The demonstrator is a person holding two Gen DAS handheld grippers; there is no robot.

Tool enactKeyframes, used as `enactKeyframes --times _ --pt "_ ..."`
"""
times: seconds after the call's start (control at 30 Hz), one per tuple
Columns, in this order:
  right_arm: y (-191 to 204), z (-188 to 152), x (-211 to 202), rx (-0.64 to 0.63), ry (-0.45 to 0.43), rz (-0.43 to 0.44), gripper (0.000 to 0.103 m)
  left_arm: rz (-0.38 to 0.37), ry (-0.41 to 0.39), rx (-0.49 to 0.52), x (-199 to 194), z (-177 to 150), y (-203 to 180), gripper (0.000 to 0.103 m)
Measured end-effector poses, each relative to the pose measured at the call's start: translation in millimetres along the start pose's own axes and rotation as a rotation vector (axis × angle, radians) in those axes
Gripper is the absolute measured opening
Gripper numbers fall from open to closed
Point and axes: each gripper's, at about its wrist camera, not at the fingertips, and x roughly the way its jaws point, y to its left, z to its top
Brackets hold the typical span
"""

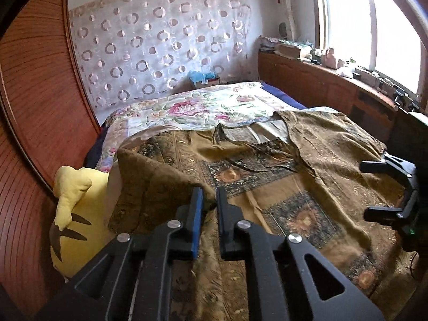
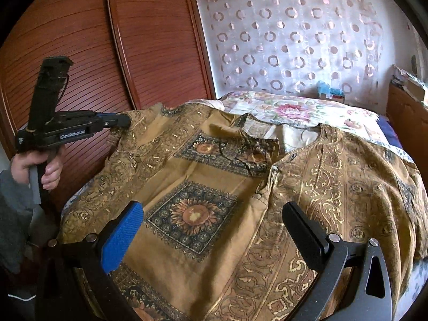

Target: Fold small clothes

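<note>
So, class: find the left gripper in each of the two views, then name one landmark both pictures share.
Left wrist view: the left gripper sits bottom centre, its fingers closed on the shirt's lifted sleeve edge.
Right wrist view: the left gripper enters from the left, held in the person's hand, pinching the sleeve.
Shared landmark: the blue box against the circle-patterned curtain.

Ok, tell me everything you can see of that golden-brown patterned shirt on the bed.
The golden-brown patterned shirt is thin woven-looking fabric printed with gold scrollwork and dark-bordered sunflower squares. It lies spread front-up and wrinkled on the floral bedspread, neckline toward the far wall, placket partly open showing pale lining. Its left sleeve is lifted and folded inward, pinched by the left gripper. The right gripper hovers open above the lower front, not gripping.
</note>
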Motion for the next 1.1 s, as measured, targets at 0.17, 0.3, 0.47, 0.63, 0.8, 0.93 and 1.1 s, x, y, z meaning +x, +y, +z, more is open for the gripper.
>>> enactKeyframes --times 0.17,0.3,0.47,0.63,0.8,0.93,1.1 --pt "3 2 4 -0.006 0.012 0.002 0.102 0.023 -0.056 -0.044 -23 -3 9 0.045" --pt "5 7 6 -0.024 0.021 0.009 0.101 0.063 -0.072 -0.073 -36 -8 22 0.067" --pt "14 20 13 -0.076 0.026 0.043 0.094 0.093 -0.088 -0.114 -47 -19 43 0.081" --pt "32 40 31 -0.155 0.026 0.096 0.082 0.123 -0.091 -0.152 -53 -34 61 0.081" --pt "60 58 68 -0.254 0.056 0.14 0.071 0.137 -0.072 -0.183 -51 -48 74 0.081" --pt "87 68 100 -0.309 0.088 0.203 0.063 0.154 -0.066 -0.225 -52 -63 86 0.081" --pt "114 73 146 -0.371 0.149 0.222 0.046 0.175 -0.052 -0.25 -50 -78 97 0.081"
